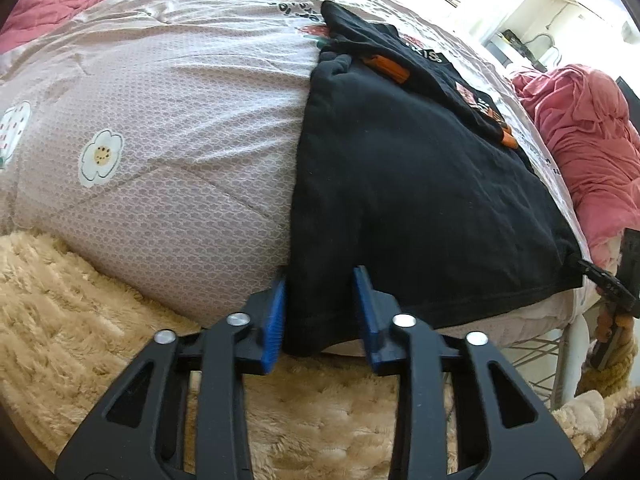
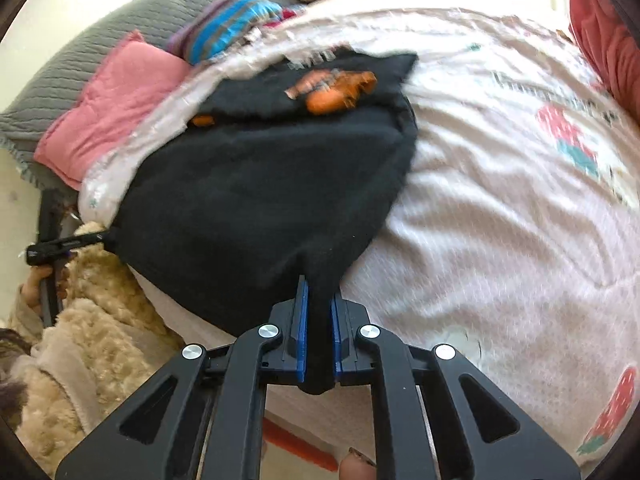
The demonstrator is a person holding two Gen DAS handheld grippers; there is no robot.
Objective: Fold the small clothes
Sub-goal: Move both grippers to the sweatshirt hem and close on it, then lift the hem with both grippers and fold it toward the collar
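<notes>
A small black garment [image 1: 420, 184] with orange print lies on a pale pink quilt [image 1: 180, 128], its near hem hanging over the bed edge. My left gripper [image 1: 322, 280] is open, its blue pads on either side of the garment's near left corner. My right gripper [image 2: 318, 292] is shut on the garment's [image 2: 260, 184] other near corner, with black cloth pinched between the blue pads. The right gripper also shows in the left wrist view [image 1: 600, 276] at the garment's right corner. The left gripper shows in the right wrist view [image 2: 72, 242] at the left edge.
A fluffy cream blanket [image 1: 80, 320] lies below the bed edge. Pink bedding [image 1: 588, 148] is heaped at the right. A pink pillow [image 2: 116, 96], a striped cloth [image 2: 228, 24] and a grey cover [image 2: 92, 48] lie at the bed's far side.
</notes>
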